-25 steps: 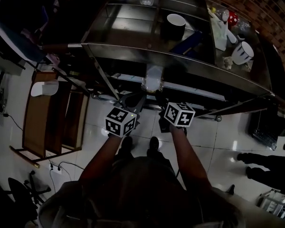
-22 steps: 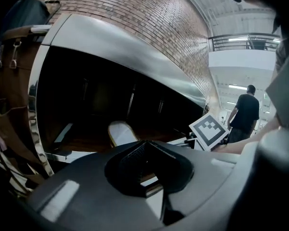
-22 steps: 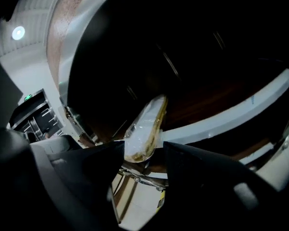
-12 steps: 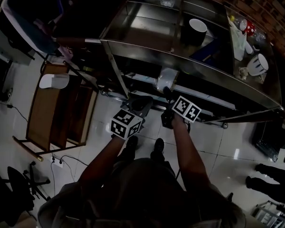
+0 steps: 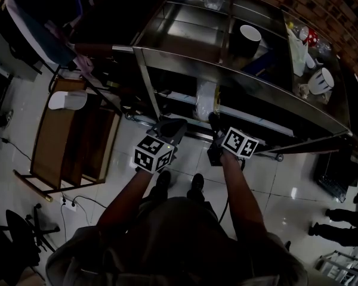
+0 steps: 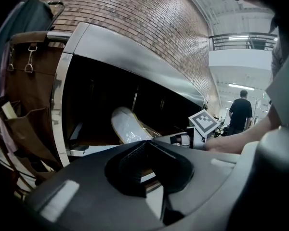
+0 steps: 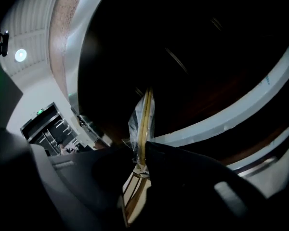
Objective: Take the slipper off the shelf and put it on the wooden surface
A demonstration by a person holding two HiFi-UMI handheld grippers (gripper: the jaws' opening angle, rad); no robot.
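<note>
On the shelf (image 5: pixel 185 62), the right gripper's (image 7: pixel 140 150) jaws have just closed on the pale, plastic-wrapped slipper (image 7: pixel 142 121); the left gripper (image 6: pixel 149 150) gapes empty.

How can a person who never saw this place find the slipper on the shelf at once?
Find the big steel shelf unit and look at its lower level, under the mugs. The slipper lies there; the jaws of the right gripper have just been closing and now pinch its near end. Unlike its neighbours on the shelf, it is pale and wrapped in clear plastic.
</note>
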